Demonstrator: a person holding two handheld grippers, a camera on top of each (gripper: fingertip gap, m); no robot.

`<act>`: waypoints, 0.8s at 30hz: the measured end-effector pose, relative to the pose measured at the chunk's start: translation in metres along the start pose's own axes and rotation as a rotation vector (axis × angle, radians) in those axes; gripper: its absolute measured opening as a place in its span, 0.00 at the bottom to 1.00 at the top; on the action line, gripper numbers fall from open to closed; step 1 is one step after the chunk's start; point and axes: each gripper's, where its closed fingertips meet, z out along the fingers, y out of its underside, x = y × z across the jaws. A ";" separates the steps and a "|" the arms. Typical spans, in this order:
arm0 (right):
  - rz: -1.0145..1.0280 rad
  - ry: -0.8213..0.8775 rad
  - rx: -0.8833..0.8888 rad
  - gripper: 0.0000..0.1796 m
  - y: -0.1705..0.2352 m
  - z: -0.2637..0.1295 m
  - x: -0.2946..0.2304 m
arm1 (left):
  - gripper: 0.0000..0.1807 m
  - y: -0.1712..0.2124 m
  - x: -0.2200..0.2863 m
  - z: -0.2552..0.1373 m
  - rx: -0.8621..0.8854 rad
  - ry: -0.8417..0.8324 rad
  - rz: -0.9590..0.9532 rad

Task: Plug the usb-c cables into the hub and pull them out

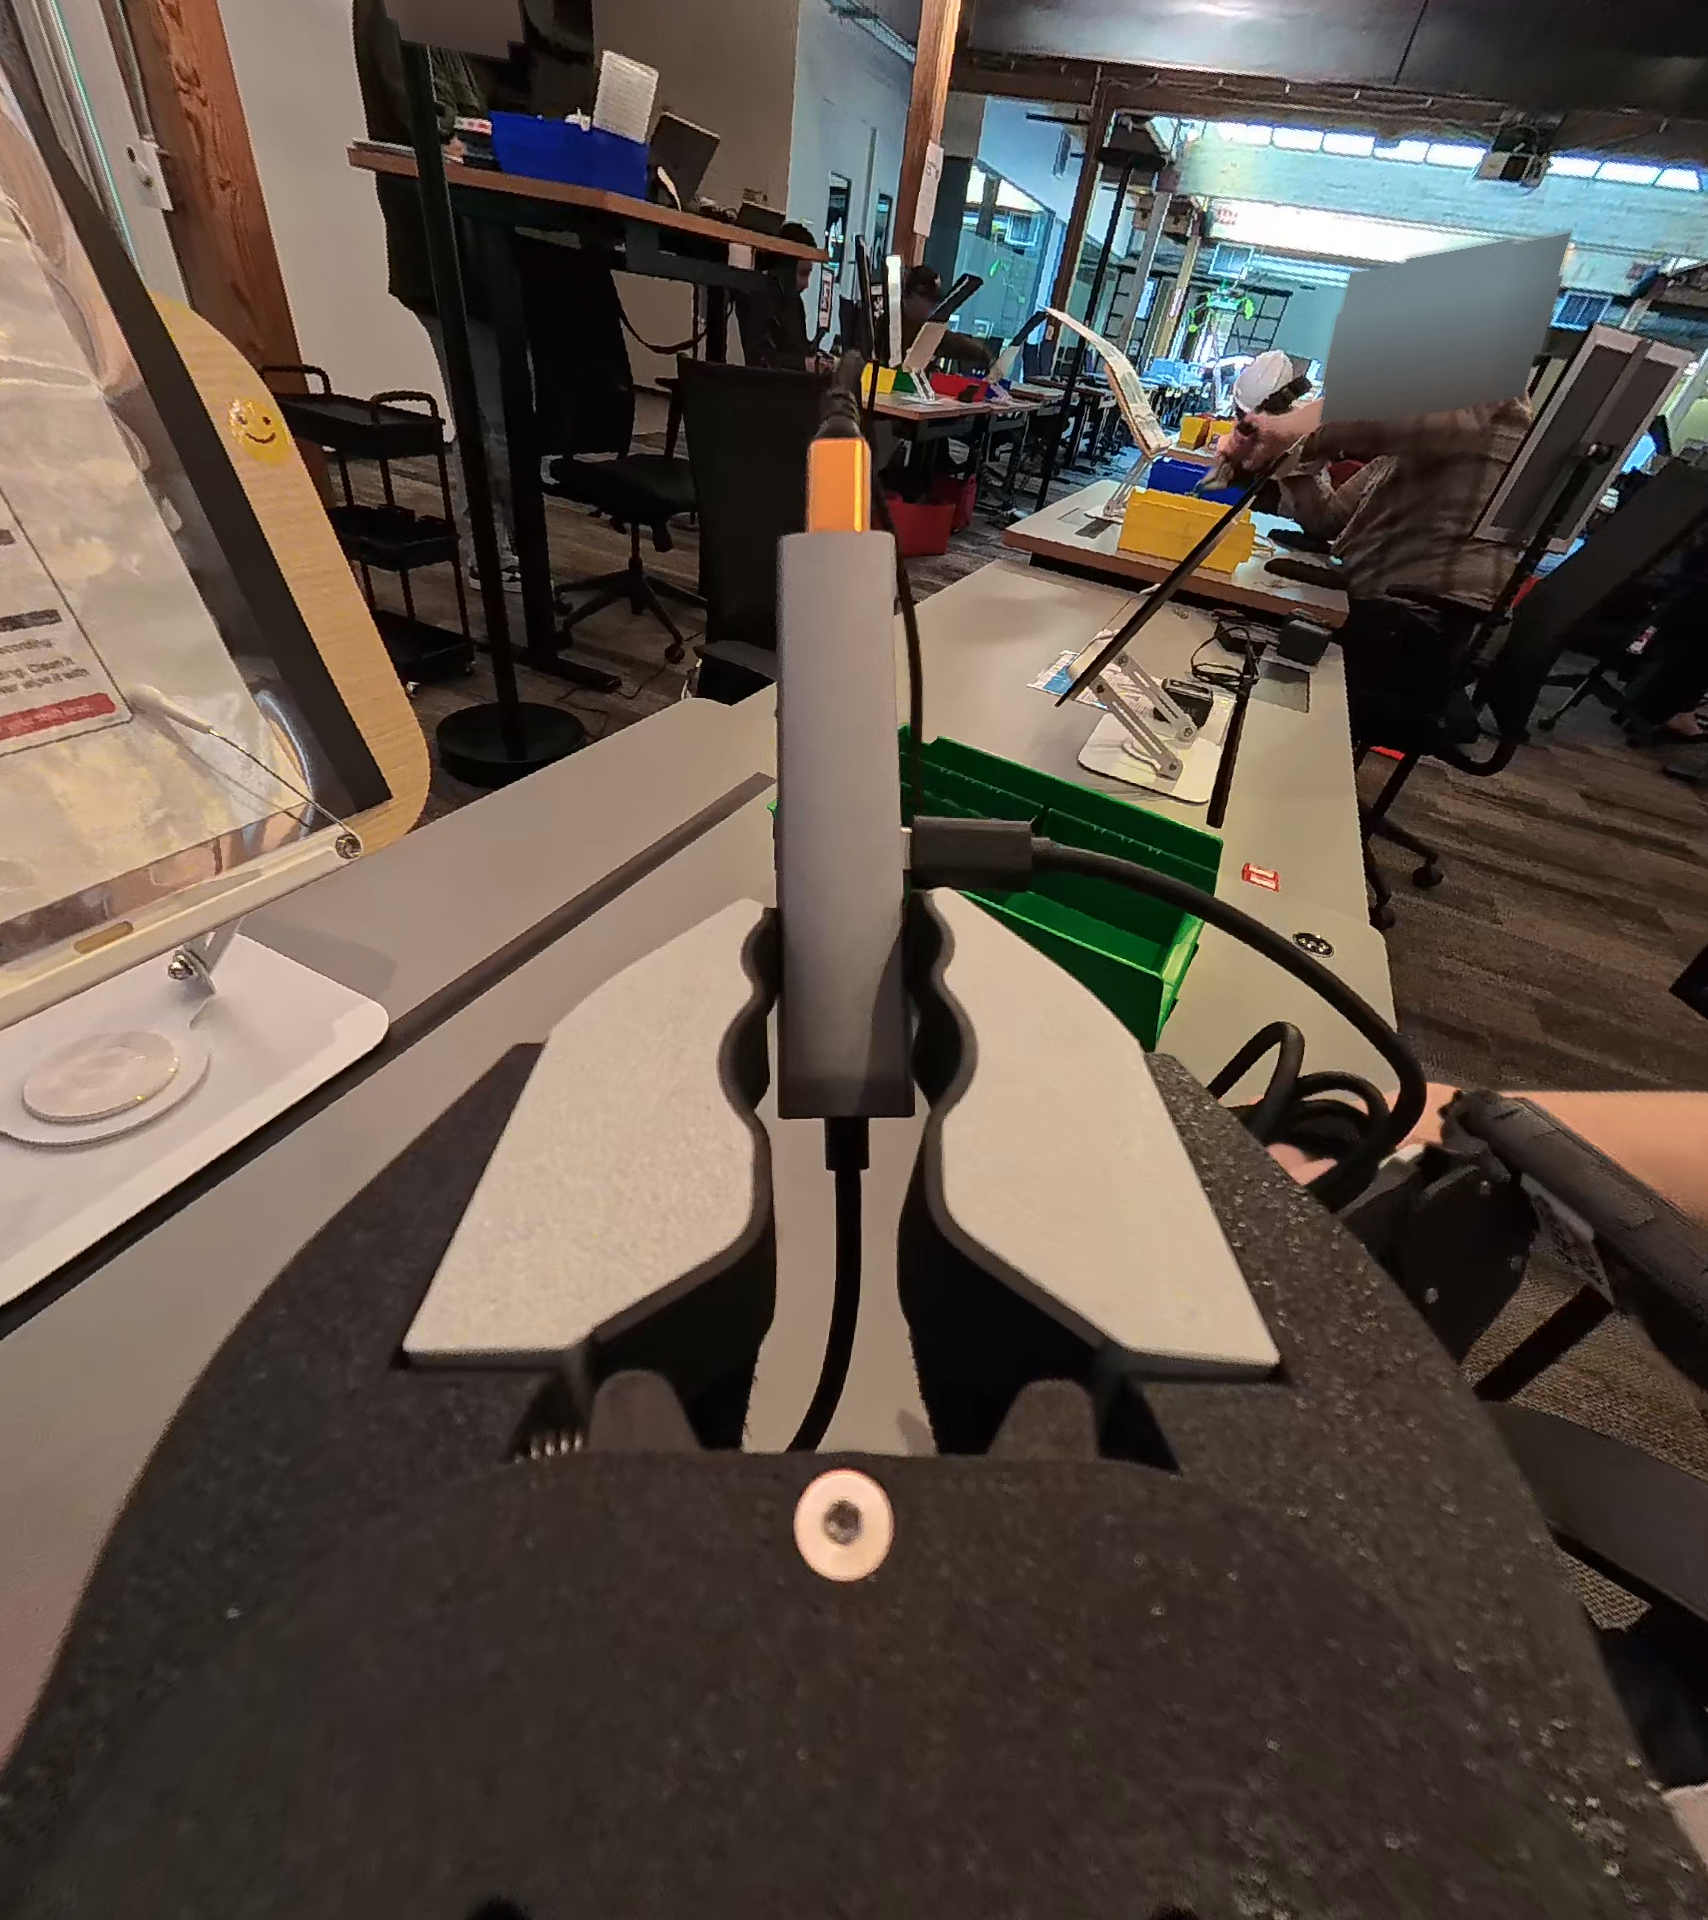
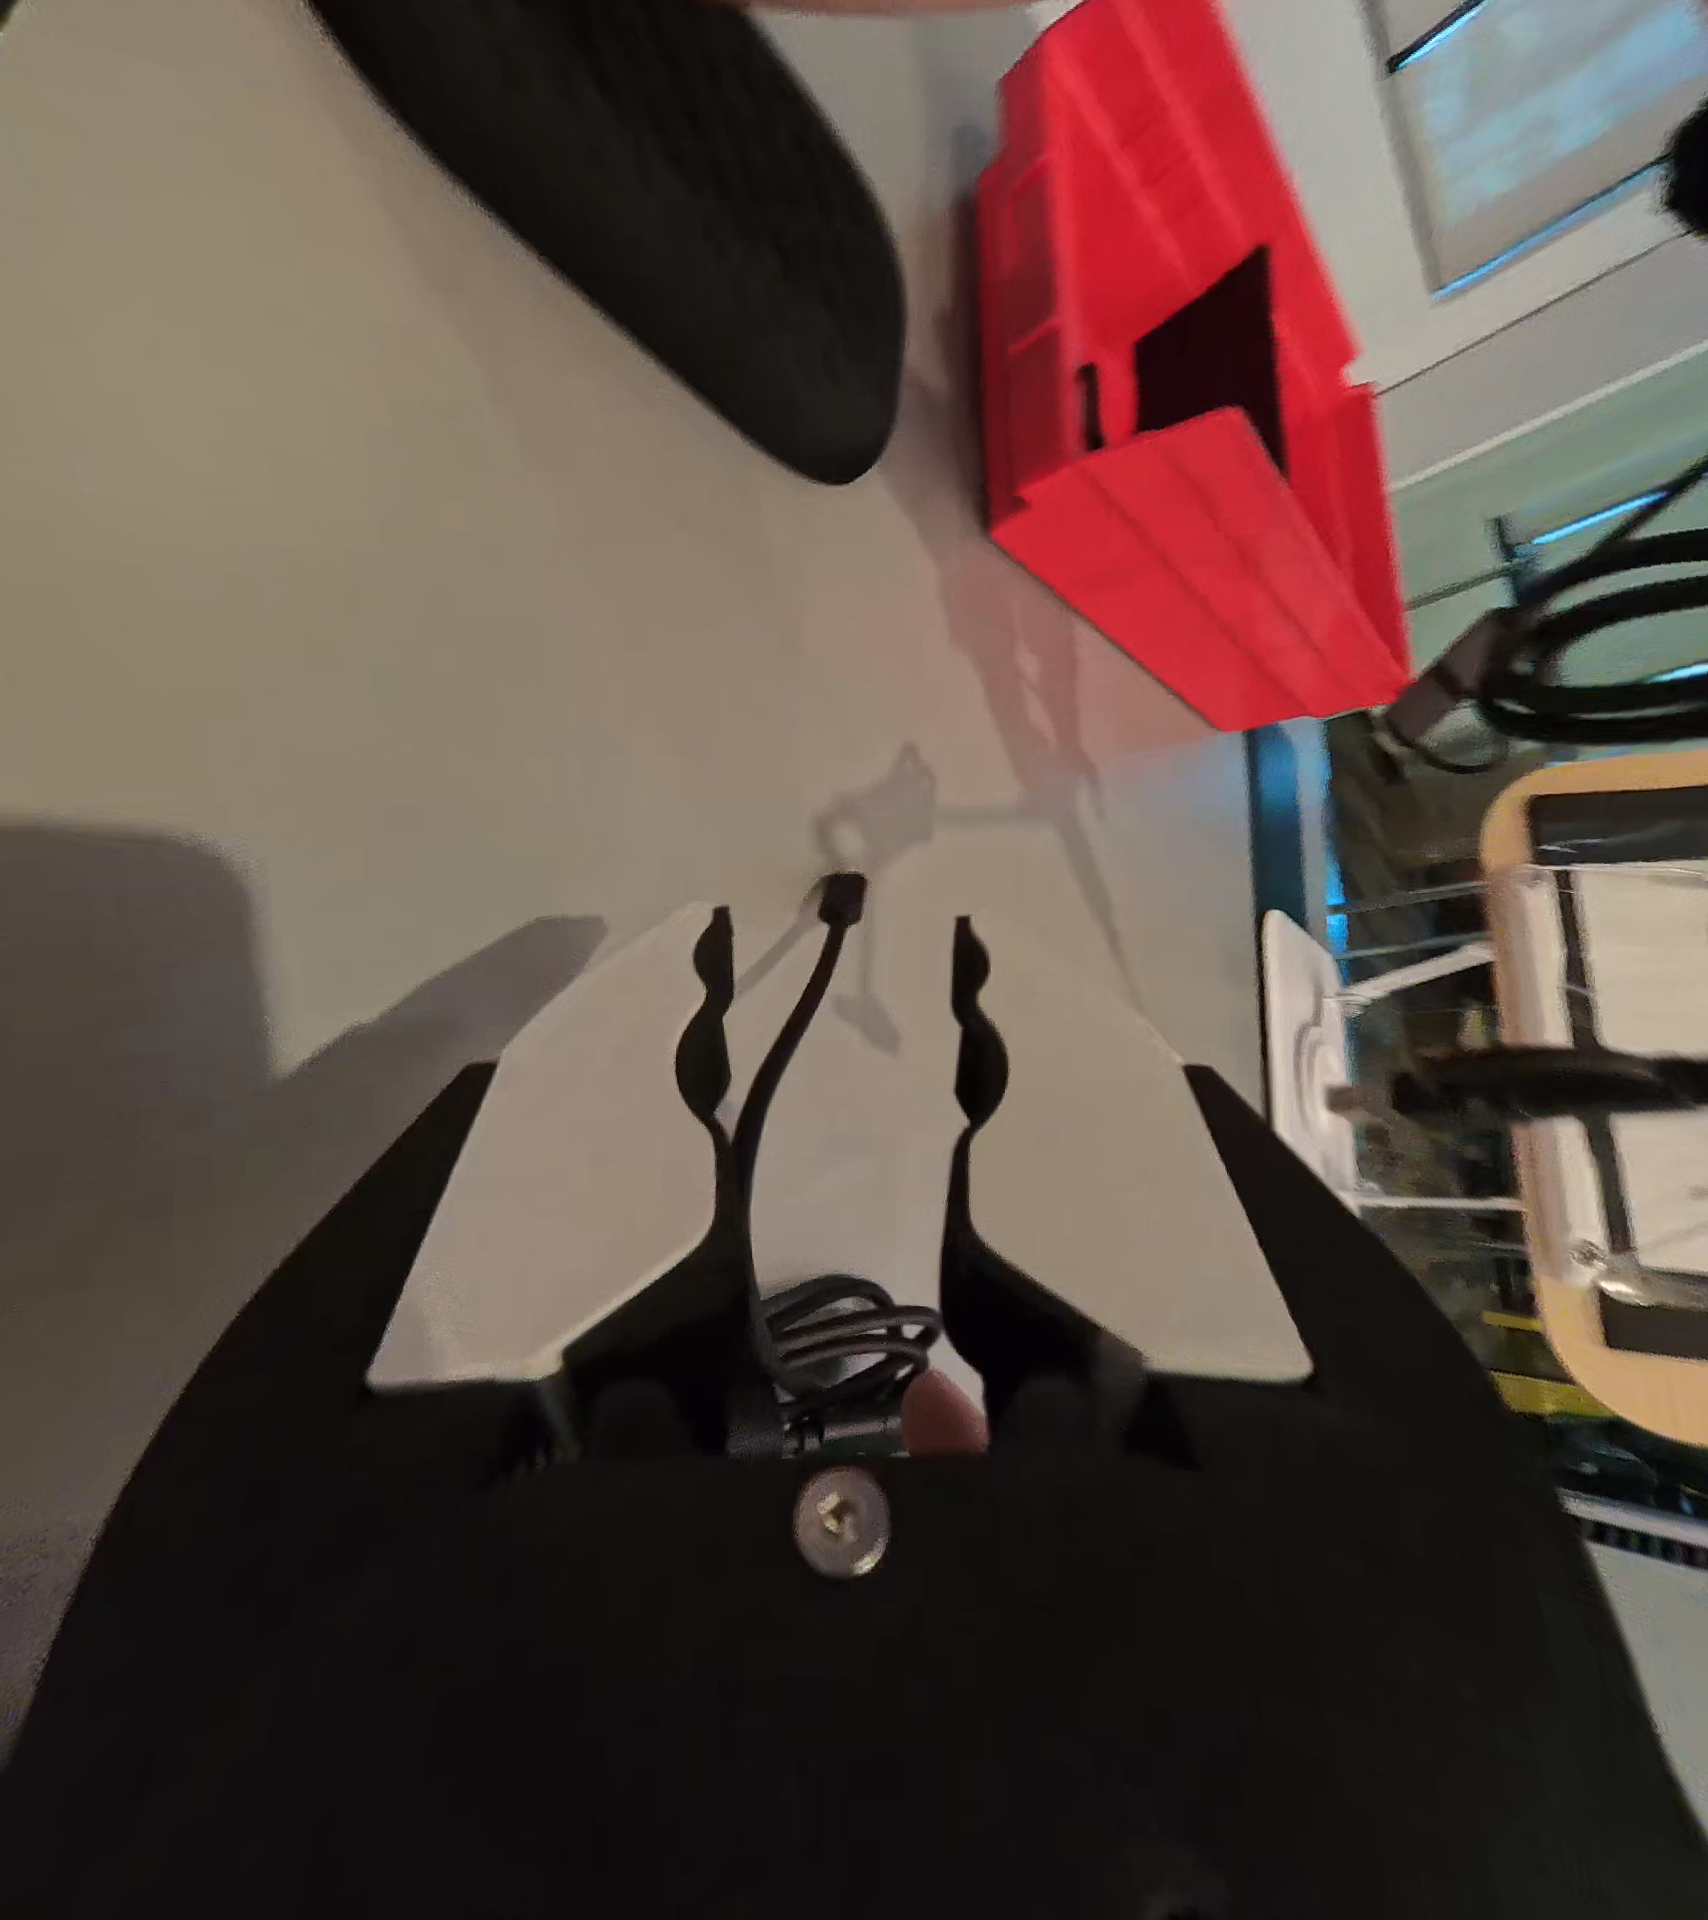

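Slim grey hub [image 1: 839, 821], black cable [image 1: 1193, 904] apparently plugged in.

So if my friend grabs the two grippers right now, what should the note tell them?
Left gripper: shut on the long dark grey hub, held upright above the grey table.
Right gripper: open, holding nothing, tilted over the table; a thin black cable with a small plug end lies loose between its fingers.
Done: one black usb-c cable is plugged into the hub's right side; an orange-ended plug sits in its top.
Left: probably plug in the loose cable, then pull all cables out.
Nearby: green plastic bin, red plastic bin.
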 end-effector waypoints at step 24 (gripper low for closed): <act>-0.220 0.061 -0.034 0.29 0.038 0.049 -0.006 | 0.12 0.015 0.017 0.022 -0.061 0.045 0.028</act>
